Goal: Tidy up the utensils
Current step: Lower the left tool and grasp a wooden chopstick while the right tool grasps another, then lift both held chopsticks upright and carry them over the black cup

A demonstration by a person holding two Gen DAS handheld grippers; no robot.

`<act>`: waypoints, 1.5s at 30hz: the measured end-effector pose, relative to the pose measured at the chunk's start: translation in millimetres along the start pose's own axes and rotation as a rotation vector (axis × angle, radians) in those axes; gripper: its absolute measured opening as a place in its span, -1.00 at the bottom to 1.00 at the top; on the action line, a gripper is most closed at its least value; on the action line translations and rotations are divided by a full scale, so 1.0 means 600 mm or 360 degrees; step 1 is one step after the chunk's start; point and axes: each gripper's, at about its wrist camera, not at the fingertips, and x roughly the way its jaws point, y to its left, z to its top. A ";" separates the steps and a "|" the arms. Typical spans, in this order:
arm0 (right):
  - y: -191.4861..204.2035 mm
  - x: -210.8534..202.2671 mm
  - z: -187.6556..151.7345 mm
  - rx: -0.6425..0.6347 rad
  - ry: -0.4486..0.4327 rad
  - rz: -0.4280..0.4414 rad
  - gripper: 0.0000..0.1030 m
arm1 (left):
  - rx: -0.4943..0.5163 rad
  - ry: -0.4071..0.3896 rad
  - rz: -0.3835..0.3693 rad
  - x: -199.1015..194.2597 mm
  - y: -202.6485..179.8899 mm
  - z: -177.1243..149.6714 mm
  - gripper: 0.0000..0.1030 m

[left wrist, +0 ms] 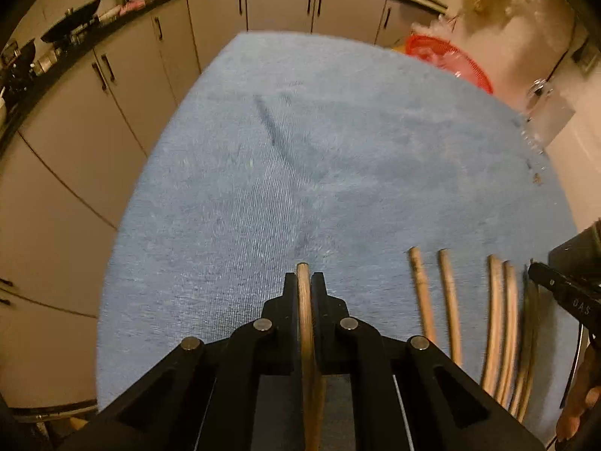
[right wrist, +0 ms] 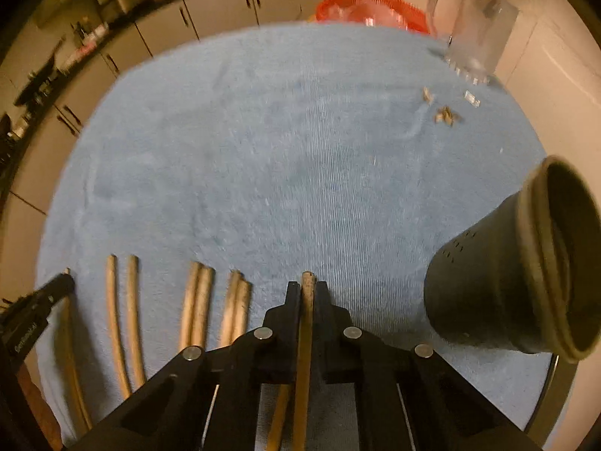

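Note:
Several wooden utensil handles (left wrist: pixel 450 300) lie side by side on a blue cloth (left wrist: pixel 300 150); they also show in the right wrist view (right wrist: pixel 195 300). My left gripper (left wrist: pixel 303 282) is shut on a wooden handle (left wrist: pixel 305 319) that runs back between its fingers. My right gripper (right wrist: pixel 307 289) is shut on another wooden handle (right wrist: pixel 305 338). A dark perforated utensil holder (right wrist: pixel 499 282) stands to the right of my right gripper. The left gripper shows at the left edge of the right wrist view (right wrist: pixel 56 289), the right gripper at the right edge of the left wrist view (left wrist: pixel 556 282).
A clear glass mug (right wrist: pixel 473 26) and a red basket (right wrist: pixel 368 9) stand at the cloth's far right edge. Small crumbs (right wrist: pixel 445 114) lie near the mug. Kitchen cabinets (left wrist: pixel 112 94) and a cluttered counter lie beyond the table.

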 end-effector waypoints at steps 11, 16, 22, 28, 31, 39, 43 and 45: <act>-0.009 -0.179 -0.046 -0.0012 -0.0530 0.0293 -0.86 | -0.0011 -0.0387 -0.0082 -0.162 -0.024 -0.001 -0.87; -0.038 -0.250 -0.074 0.0009 -0.0704 0.0389 -0.86 | 0.0007 -0.0516 -0.0079 -0.225 -0.040 -0.003 -0.87; -0.055 -0.306 -0.094 0.0025 -0.0857 0.0439 -0.86 | 0.0044 -0.0645 -0.0101 -0.287 -0.064 -0.022 -0.87; -0.072 -0.335 -0.119 0.0043 -0.0955 0.0470 -0.86 | 0.0054 -0.0718 -0.0119 -0.323 -0.079 -0.023 -0.87; -0.083 -0.345 -0.126 0.0057 -0.0981 0.0482 -0.86 | 0.0052 -0.0736 -0.0121 -0.337 -0.084 -0.023 -0.87; -0.105 -0.363 -0.136 0.0078 -0.1033 0.0511 -0.86 | 0.0062 -0.0753 -0.0112 -0.354 -0.101 -0.022 -0.87; -0.113 -0.373 -0.137 0.0081 -0.1057 0.0521 -0.86 | 0.0065 -0.0765 -0.0115 -0.363 -0.109 -0.019 -0.87; -0.120 -0.377 -0.136 0.0094 -0.1069 0.0527 -0.86 | 0.0070 -0.0773 -0.0116 -0.367 -0.113 -0.018 -0.87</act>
